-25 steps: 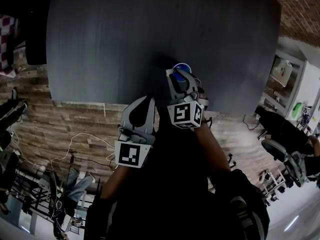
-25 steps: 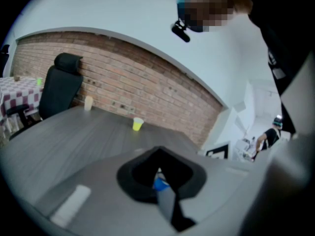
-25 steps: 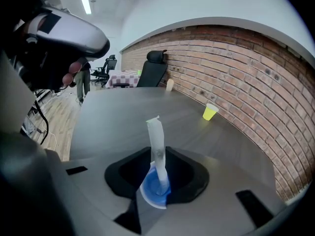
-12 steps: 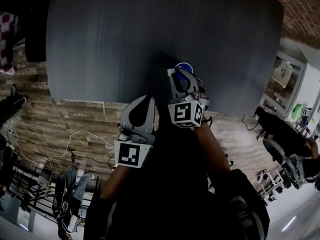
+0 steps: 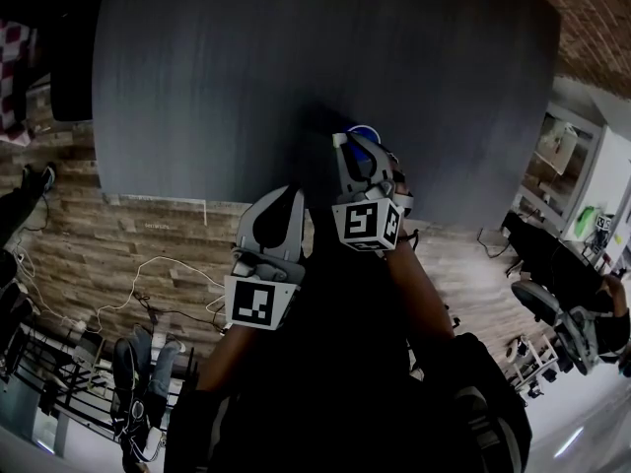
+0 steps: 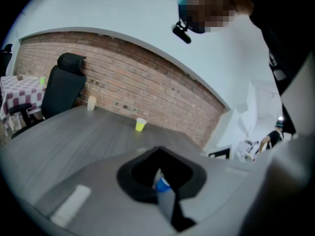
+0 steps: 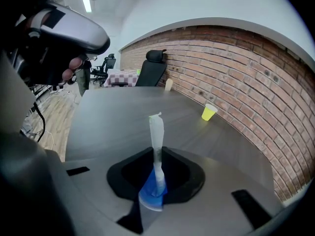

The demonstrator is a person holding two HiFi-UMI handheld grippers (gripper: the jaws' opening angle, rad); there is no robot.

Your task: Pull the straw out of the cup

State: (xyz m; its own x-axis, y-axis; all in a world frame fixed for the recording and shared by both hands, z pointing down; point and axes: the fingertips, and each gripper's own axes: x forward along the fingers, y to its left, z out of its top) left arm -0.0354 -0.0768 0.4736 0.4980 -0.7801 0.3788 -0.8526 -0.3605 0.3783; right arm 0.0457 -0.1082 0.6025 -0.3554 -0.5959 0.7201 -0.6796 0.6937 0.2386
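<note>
In the head view a blue cup rim (image 5: 363,129) peeks out just beyond my right gripper (image 5: 360,148), near the front edge of the dark grey table (image 5: 246,77). In the right gripper view a white paper-wrapped straw (image 7: 156,136) stands upright between the jaws of my right gripper (image 7: 156,181), which are shut on its lower part; the cup body is hidden there. Left of it, over the table's front edge, my left gripper (image 5: 286,200) is held apart from the cup. Its jaws are closed with nothing between them in the left gripper view (image 6: 162,188).
A small yellow cup (image 7: 208,112) stands far across the table near the brick wall (image 7: 256,73). A black office chair (image 7: 152,68) and a checkered table (image 7: 120,76) lie beyond the far end. Wooden floor with cables (image 5: 148,274) runs below the table edge.
Hardly anything differs: the right gripper and the view have shifted a few pixels, and the left gripper has stayed put.
</note>
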